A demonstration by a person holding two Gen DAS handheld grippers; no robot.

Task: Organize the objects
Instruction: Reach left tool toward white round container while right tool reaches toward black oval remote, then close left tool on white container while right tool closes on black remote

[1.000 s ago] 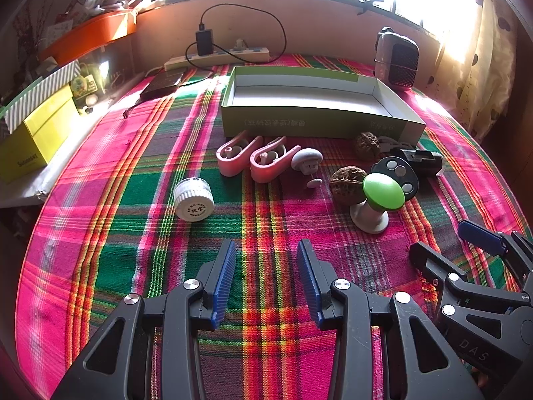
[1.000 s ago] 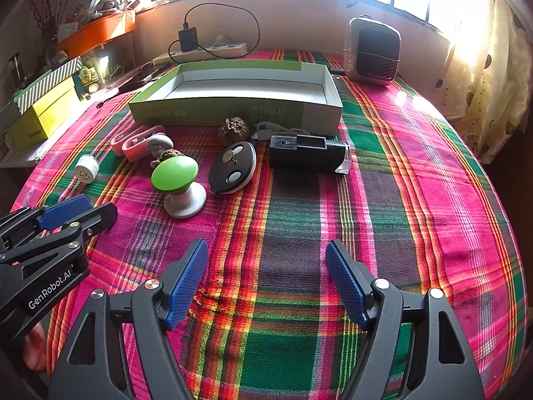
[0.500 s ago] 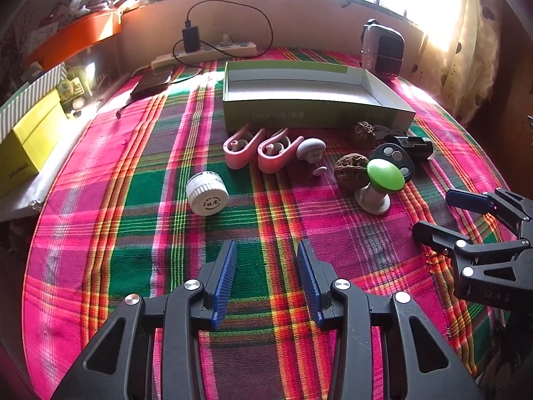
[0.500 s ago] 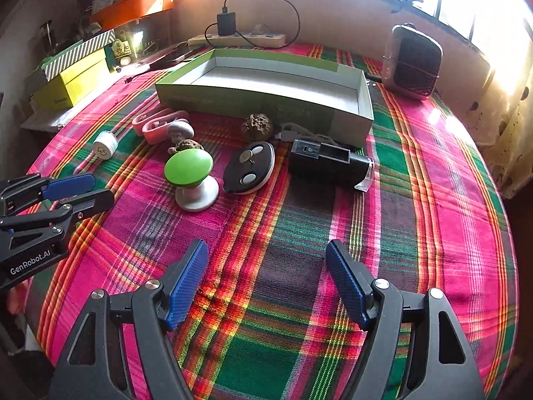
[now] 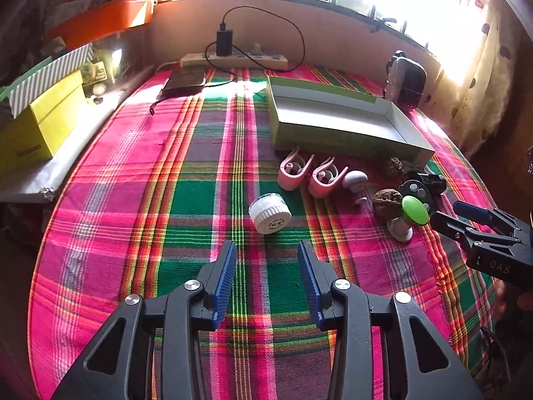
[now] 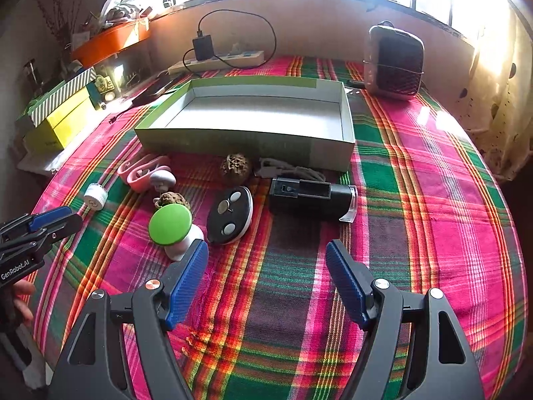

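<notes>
Right wrist: green-capped knob (image 6: 170, 224) just beside spread right tool's (image 6: 266, 280) left finger.

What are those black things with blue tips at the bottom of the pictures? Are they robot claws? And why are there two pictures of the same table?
They are grabbing tools, not robot claws: a person holds one in each hand. Each tool carries a small camera looking out along its two blue-tipped fingers, so you get two pictures of one table. One picture comes from the left gripper, the other from the right gripper. Both are open and hold nothing. On the checked tablecloth lie small things: a white round cap, two pink clips, a green-topped knob, a black key fob, a black box-shaped gadget and wrinkly nuts. Behind them stands an empty green box.
</notes>
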